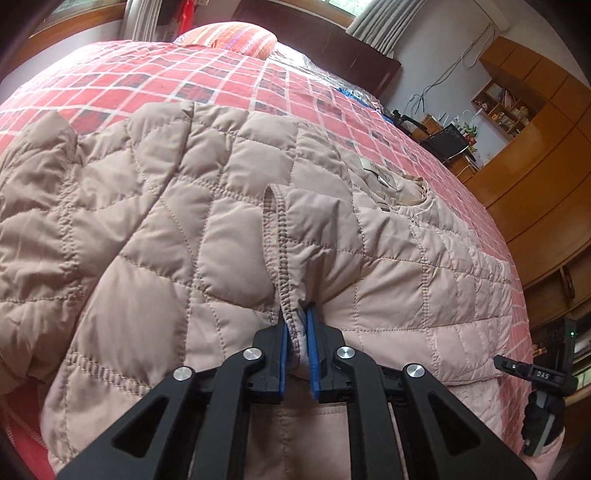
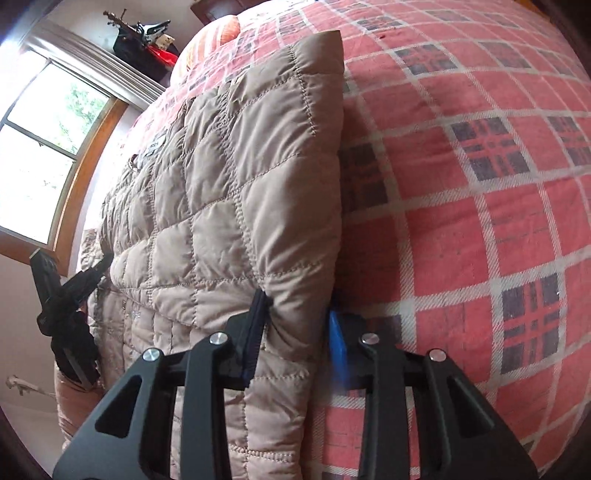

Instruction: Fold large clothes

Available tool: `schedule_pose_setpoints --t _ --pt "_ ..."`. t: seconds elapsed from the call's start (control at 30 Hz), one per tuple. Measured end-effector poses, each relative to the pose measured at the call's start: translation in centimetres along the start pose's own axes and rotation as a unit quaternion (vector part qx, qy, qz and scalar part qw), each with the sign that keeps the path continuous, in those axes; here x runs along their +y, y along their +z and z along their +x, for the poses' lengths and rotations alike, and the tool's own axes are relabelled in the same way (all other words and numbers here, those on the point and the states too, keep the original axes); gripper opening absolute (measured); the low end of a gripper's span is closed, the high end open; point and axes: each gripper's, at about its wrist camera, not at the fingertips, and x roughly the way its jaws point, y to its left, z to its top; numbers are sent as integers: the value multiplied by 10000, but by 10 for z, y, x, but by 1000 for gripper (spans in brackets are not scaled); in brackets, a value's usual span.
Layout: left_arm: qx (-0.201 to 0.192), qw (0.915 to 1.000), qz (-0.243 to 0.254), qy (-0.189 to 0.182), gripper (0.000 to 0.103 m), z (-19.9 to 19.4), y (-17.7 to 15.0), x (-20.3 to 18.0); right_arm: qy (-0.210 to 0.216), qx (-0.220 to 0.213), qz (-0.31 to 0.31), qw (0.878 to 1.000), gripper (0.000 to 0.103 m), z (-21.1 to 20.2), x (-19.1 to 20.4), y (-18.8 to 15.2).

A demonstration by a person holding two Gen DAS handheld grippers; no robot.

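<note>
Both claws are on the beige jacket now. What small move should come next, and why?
Probably lift both claws a little together. The left claw pinches a seam of the jacket, the right claw straddles its folded edge, and the rest lies flat on the checked blanket, ready to fold over.

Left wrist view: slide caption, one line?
Left gripper pinches a seam edge of the beige quilted jacket on the red plaid bedspread.

I see a red plaid bedspread (image 1: 155, 77) covering the bed, with a striped orange pillow (image 1: 236, 37) at its far end against a dark headboard (image 1: 332, 48). A wooden wardrobe (image 1: 546, 155) stands past the bed's side. Grey curtains (image 1: 380, 26) hang nearby, and a wood-framed window (image 2: 44, 147) shows bright daylight.
</note>
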Motion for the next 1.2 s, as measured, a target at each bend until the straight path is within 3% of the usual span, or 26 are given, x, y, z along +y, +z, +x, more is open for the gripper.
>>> schedule_pose_setpoints --t 0.1,0.2,0.33,0.43,0.57,0.7,0.87,0.93,1.03,1.2 --pt "32 10000 -21 37 13 1 2 0 -198 -17 -96 9998 33 1 13 0" --pt "24 9997 -114 225 22 -14 5 -2 -546 -176 -151 9982 49 -12 24 -6" --pt "-654 9954 79 696 25 -61 3 -11 -821 -666 -465 9933 49 -51 61 -15" --pt "-884 9935 408 594 26 -80 -2 -37 -668 -617 -818 9925 46 -57 101 -19" --pt "-550 9937 917 331 27 -66 -15 -81 -615 -213 -1078 9920 34 -27 141 -18" --pt "-277 9915 1104 628 27 -34 -25 -99 -716 137 -1121 9910 23 11 153 -13" --pt "106 9909 1014 878 27 -4 -26 -87 -987 333 -1096 9885 22 43 153 -11" --pt "240 9911 1024 820 27 7 -30 -79 -1027 350 -1139 9875 21 48 149 -12" --pt "188 9918 1063 687 27 9 -31 -74 -1031 319 -1130 9877 21 52 147 -12" --pt "128 9905 1124 779 27 12 -34 -78 -1229 249 -1170 9852 20 51 148 -17"
